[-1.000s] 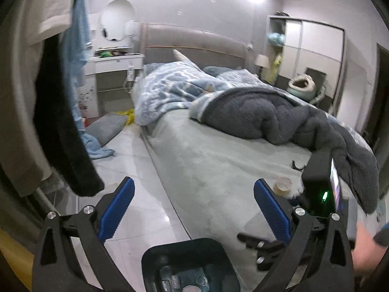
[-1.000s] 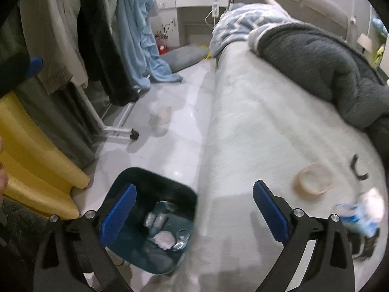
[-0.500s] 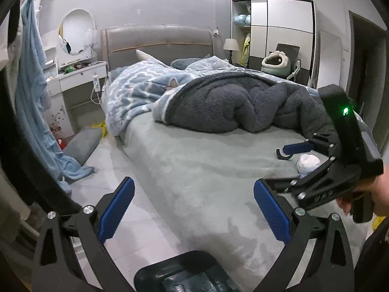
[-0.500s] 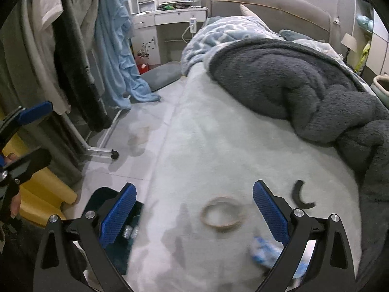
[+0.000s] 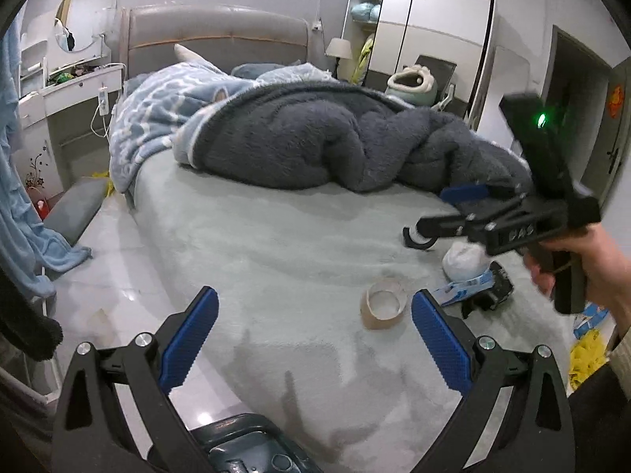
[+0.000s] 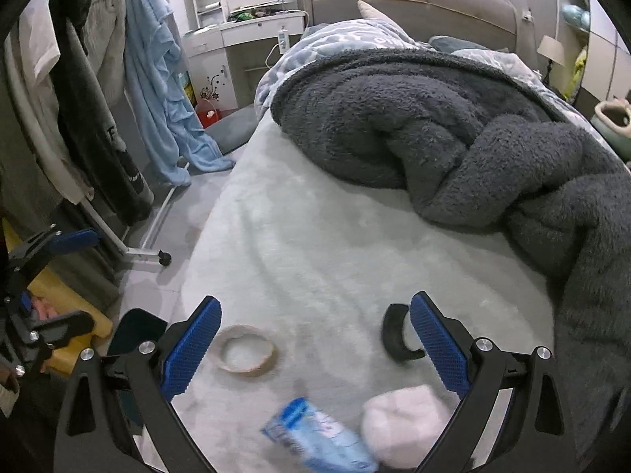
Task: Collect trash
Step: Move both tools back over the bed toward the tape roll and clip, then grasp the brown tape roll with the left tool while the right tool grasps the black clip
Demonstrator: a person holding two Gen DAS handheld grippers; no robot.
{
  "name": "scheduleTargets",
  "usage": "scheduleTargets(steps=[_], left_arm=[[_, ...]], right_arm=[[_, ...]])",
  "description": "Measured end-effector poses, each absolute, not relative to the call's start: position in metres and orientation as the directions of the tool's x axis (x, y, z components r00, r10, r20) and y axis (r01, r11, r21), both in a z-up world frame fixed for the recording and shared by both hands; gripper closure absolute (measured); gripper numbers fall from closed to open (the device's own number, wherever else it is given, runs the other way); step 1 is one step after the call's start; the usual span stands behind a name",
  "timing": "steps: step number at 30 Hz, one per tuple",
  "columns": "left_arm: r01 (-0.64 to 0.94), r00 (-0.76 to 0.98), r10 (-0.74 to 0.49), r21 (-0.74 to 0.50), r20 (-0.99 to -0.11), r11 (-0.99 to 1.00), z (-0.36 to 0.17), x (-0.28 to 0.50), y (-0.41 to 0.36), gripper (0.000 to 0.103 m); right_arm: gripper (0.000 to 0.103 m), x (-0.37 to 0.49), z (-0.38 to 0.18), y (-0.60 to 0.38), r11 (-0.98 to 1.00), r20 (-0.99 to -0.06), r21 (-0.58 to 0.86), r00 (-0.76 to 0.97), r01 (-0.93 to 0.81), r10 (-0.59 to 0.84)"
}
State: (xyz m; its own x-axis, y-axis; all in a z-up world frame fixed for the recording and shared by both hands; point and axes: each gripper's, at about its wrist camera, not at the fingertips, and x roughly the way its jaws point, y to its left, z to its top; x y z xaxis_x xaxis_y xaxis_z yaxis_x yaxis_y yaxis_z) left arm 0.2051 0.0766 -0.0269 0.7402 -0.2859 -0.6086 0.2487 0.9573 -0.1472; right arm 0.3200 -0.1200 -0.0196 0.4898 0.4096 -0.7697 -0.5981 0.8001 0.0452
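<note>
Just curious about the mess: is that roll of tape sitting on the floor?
No, the roll of tape lies on the bed, just ahead of the open left claw.

Both wrist cams sit low over the bed (image 5: pixel 276 244) facing the headboard (image 5: pixel 217 35), right one closer in, sharing the tape roll (image 5: pixel 383 304).

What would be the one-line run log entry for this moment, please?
left gripper: open, empty | right gripper: open, empty, over bed | trash on bed: tape roll, blue wrapper, white wad | bin: beside bed
</note>
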Motion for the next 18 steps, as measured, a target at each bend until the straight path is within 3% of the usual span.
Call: scheduleTargets(steps=[10,18], left_arm=[[0.315,0.669,-0.350,-0.176,-0.655,0.933,-0.049,0.236,0.041,0.003],[0.369,0.602,-0.369,-0.163,-0.708,0.915,-0.072,0.253,0.015,0.005]], right_arm=[[0.034,0.352,-0.038,-0.157,0.807,-0.793,0.090,0.448,-0.583,0.412],[0.042,0.364,-0.066,-0.173,0.801,-0.816,0.141,0.391,-0.582,0.427]])
